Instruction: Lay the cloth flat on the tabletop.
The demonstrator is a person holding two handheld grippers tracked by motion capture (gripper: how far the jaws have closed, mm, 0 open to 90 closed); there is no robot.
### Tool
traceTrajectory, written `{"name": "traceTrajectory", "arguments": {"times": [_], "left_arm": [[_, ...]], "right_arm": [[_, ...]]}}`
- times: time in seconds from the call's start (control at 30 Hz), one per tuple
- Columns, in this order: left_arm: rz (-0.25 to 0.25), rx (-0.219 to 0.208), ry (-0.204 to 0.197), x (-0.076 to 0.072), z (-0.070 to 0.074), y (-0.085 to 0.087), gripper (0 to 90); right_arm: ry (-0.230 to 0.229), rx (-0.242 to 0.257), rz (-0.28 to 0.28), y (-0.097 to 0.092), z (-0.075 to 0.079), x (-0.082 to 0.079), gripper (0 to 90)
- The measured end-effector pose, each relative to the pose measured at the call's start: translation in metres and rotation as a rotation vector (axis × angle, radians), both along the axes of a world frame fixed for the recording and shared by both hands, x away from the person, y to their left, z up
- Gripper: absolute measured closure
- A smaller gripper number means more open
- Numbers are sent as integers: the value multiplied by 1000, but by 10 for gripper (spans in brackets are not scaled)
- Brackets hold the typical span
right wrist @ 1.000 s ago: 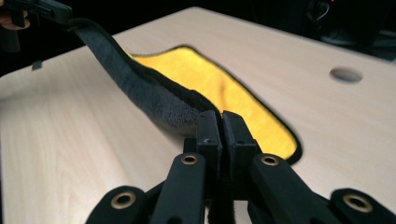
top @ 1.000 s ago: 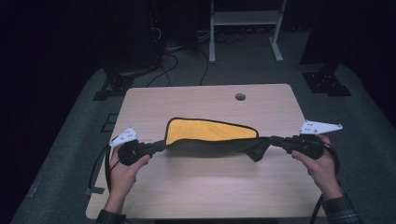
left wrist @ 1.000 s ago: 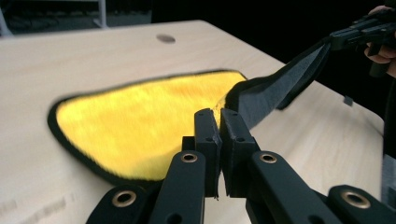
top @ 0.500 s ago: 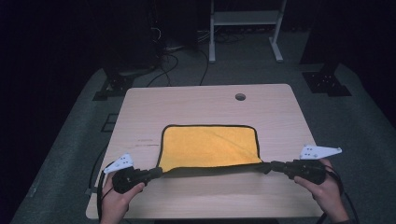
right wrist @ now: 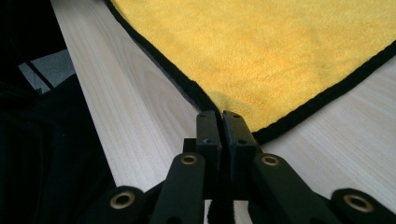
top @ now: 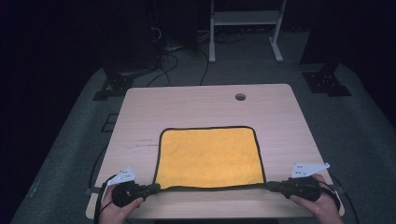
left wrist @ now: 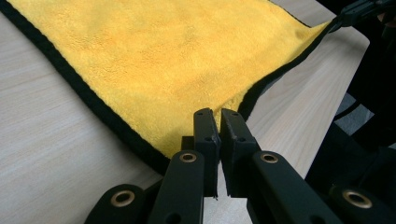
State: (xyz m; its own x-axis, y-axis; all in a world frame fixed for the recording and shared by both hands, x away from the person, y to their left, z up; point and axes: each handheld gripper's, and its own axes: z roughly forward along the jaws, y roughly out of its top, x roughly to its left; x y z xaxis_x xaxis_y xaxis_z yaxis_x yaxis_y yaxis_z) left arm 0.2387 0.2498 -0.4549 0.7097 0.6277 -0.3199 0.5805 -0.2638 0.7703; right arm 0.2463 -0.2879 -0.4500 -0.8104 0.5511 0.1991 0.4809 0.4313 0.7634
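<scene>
A yellow cloth [top: 208, 156] with a black hem lies spread flat on the light wooden table [top: 196, 102]. My left gripper [top: 158, 187] is shut on the cloth's near left corner, low over the table's front edge. In the left gripper view the jaws pinch that corner of the cloth [left wrist: 154, 65], and the other gripper [left wrist: 359, 9] shows at the far corner. My right gripper [top: 269, 185] is shut on the near right corner. The right gripper view shows its jaws closed on the hem of the cloth [right wrist: 261, 56].
A round cable hole [top: 240, 96] sits near the table's far edge. Beyond the table are a white frame's legs [top: 243, 28] and cables on the dark floor. The table's front edge runs just under both hands.
Both grippers have come down and toward the front edge with the cloth's corners. The cloth, first hanging bunched between them, now lies spread flat on the table.
</scene>
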Motion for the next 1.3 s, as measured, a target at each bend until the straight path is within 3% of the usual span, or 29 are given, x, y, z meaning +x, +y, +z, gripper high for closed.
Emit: {"name": "traceTrajectory", "arguments": {"times": [0.13, 0.2, 0.4, 0.57, 0.7, 0.83, 1.03, 1.2, 1.3], "left_arm": [[5, 11, -3, 0, -1, 1, 778], [20, 8, -32, 1, 3, 3, 696], [58, 16, -86, 7, 11, 7, 557], [56, 33, -103, 18, 13, 9, 600], [91, 61, -111, 32, 7, 7, 596], [103, 80, -137, 45, 5, 4, 598], [126, 146, -166, 66, 0, -4, 583], [171, 190, -177, 79, -4, -7, 561], [210, 217, -152, 91, -10, -10, 561]], "right_arm": [[10, 12, 12, 0, -3, 0, 786], [-8, 37, -2, -3, -1, 1, 697], [-59, 84, -54, -8, 6, 7, 566], [-101, 102, -110, -15, 10, 21, 480], [-115, 60, -174, -21, 6, 40, 441], [-121, -20, -237, -22, -4, 61, 421], [-91, -101, -326, -26, -18, 87, 400], [-88, -114, -365, -30, -21, 97, 399], [-73, -124, -382, -32, -26, 103, 397]]}}
